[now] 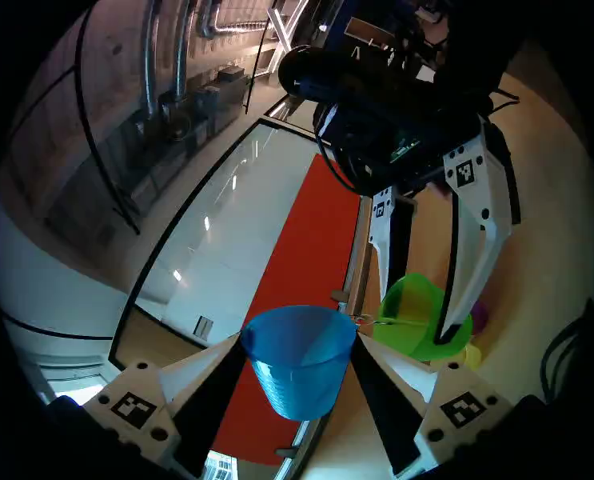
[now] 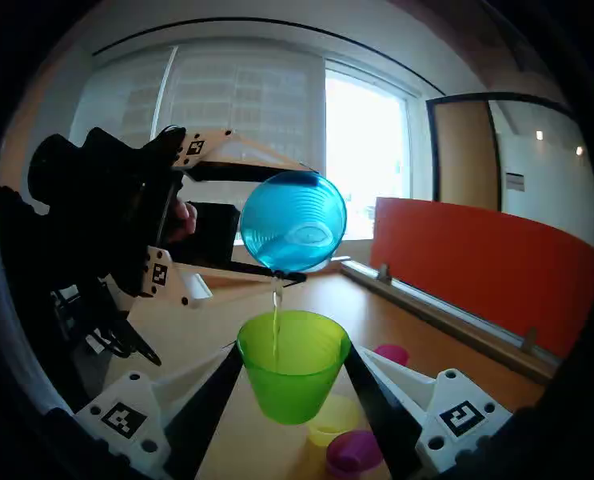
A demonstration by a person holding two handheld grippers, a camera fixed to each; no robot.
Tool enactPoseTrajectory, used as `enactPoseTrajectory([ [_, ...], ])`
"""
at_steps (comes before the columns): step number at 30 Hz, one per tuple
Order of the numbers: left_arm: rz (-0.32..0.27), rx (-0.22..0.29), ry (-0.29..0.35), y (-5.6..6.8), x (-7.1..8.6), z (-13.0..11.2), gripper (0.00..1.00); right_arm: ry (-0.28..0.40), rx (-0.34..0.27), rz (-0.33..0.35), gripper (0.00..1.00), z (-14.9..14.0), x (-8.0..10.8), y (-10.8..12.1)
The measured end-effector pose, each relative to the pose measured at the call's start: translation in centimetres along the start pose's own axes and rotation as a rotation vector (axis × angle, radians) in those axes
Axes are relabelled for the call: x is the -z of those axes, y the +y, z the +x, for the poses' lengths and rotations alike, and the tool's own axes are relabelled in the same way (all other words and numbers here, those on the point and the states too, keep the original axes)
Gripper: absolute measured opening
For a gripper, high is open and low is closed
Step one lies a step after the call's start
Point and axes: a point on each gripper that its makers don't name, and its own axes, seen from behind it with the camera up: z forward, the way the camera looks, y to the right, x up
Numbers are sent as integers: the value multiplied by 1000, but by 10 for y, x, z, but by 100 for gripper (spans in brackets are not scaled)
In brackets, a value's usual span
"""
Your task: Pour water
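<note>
My left gripper (image 1: 298,364) is shut on a translucent blue cup (image 1: 299,358), tipped on its side. In the right gripper view the blue cup (image 2: 293,222) hangs above a green cup (image 2: 293,364), and a thin stream of water (image 2: 277,320) falls from its lip into the green one. My right gripper (image 2: 293,376) is shut on the green cup and holds it upright. The left gripper view shows the right gripper (image 1: 424,308) ahead, gripping the green cup (image 1: 419,314) from above. The left gripper (image 2: 293,222) and a hand on it appear at the left of the right gripper view.
A wooden table (image 2: 424,344) lies below, with a yellow cup (image 2: 332,420), a purple cup (image 2: 352,452) and a pink cup (image 2: 392,353) on it. An orange partition (image 2: 488,256) runs along the table's far side. Bright windows (image 2: 360,152) are behind.
</note>
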Motion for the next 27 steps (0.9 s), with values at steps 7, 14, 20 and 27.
enactPoseTrajectory([
  [7,4,-11,0,3,0,1,87,1,0,-1,93,0,0,0],
  [14,3,-19,1,5,0,1,87,2,1,-2,92,0,1,1],
  [20,6,-29,3,4,1,3,87,2,3,-4,92,0,2,1],
  [27,8,-40,-1,3,2,3,87,3,4,-5,93,-1,2,1],
])
